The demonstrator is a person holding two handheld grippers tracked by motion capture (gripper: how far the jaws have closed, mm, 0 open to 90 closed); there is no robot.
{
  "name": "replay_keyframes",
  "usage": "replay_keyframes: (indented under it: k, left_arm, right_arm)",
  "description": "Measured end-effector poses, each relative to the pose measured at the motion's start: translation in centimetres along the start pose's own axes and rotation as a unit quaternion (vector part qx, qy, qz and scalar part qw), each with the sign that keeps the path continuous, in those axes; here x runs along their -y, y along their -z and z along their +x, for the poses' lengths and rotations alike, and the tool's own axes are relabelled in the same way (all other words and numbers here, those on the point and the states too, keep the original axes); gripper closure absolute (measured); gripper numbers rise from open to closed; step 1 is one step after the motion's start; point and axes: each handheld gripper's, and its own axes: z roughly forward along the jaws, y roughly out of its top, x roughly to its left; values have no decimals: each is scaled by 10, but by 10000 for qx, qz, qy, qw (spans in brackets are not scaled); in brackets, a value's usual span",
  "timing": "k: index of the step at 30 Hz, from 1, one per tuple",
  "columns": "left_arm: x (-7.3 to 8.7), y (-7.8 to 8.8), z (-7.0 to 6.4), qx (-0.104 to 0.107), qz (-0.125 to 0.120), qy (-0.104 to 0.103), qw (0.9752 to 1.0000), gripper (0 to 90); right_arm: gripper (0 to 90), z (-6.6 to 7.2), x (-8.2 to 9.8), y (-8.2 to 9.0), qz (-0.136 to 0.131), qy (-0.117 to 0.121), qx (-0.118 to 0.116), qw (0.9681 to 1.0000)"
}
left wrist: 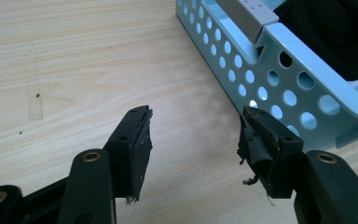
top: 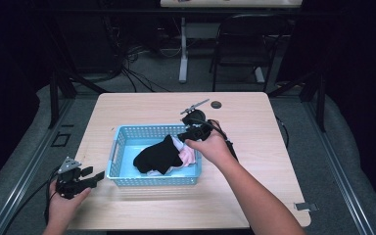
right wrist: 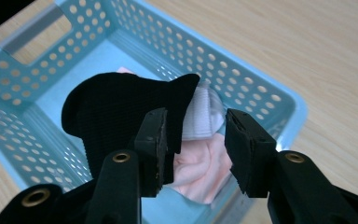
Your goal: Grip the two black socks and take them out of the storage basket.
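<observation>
While the black garment (right wrist: 121, 112) lies heaped in the light blue basket (top: 127, 134) on top of pink cloth (right wrist: 200, 170) and a white ribbed piece (right wrist: 203, 116), the right gripper (right wrist: 196, 144) hangs just above the pile with its jaws parted and nothing between them. Judging from this, the step in hand is either the reach for a piece of clothing or the moment just after letting one go; the pictures alone do not settle which. If a pick-up is meant, the next move calls for lowering the jaws around a raised fold, most likely the black edge beside the white rib, and closing there.

Off at the basket's near left corner, the left gripper (left wrist: 193, 140) rests low over the wooden table (top: 254, 122), jaws apart and empty, close beside the perforated wall.

From the right gripper view the layering of the three fabrics is plain, whereas the high view shows them mainly as a dark mass with a pale fringe. From the left gripper view come the worn, frayed pads (left wrist: 142, 149), and the high view alone gives both hands' positions about the basket.
</observation>
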Motion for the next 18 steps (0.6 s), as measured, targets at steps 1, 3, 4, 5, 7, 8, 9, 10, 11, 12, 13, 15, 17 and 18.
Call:
replay_keyframes:
  k: [1, 3, 4, 5, 7, 8, 9, 10, 11, 12, 13, 15, 17, 18]
  left_arm:
    - [0, 0, 0, -7, 4, -2, 10000, 433]
    - [0, 0, -1, 14, 9, -9, 10000, 433]
    - [0, 0, -1, 14, 9, -9, 10000, 432]
    - [0, 0, -1, 29, 1, -19, 10000, 433]
    - [0, 0, -1, 30, 2, -23, 10000, 432]
    - [0, 0, -1, 30, 0, -28, 10000, 432]
    - [0, 0, -1, 34, -2, -29, 10000, 433]
    - [0, 0, -1, 34, -2, -29, 10000, 433]
    - [0, 0, -1, 37, -4, -27, 10000, 433]
    - [-1, 0, -1, 44, -7, -29, 10000, 432]
    - [-1, 0, -1, 44, -7, -29, 10000, 433]
    - [-1, 0, -1, 49, -4, -32, 10000, 433]
    - [-1, 0, -1, 48, -5, -40, 10000, 433]
    - [-1, 0, -1, 48, -5, -40, 10000, 433]
  right_arm:
    - [588, 1, -1, -7, 77, -21, -88, 9999]
    - [596, -1, -4, -27, 461, -148, -248, 9985]
    - [596, -1, -4, -27, 461, -148, -248, 9985]
    - [598, -3, -6, -35, 529, -240, -262, 9980]
    - [603, -6, -8, -43, 599, -361, -363, 9969]
    - [607, -8, -9, -47, 652, -381, -353, 9965]
    - [612, -9, -9, -51, 728, -405, -355, 9959]
    - [612, -9, -9, -51, 728, -405, -355, 9959]
    - [618, -10, -9, -59, 881, -419, -331, 9947]
    - [621, -10, -9, -62, 918, -411, -308, 9945]
    - [621, -10, -9, -62, 918, -411, -308, 9945]
    - [630, -11, -8, -70, 1090, -432, -341, 9925]
    - [635, -10, -7, -75, 1147, -514, -353, 9914]
    - [635, -10, -7, -75, 1147, -514, -353, 9914]
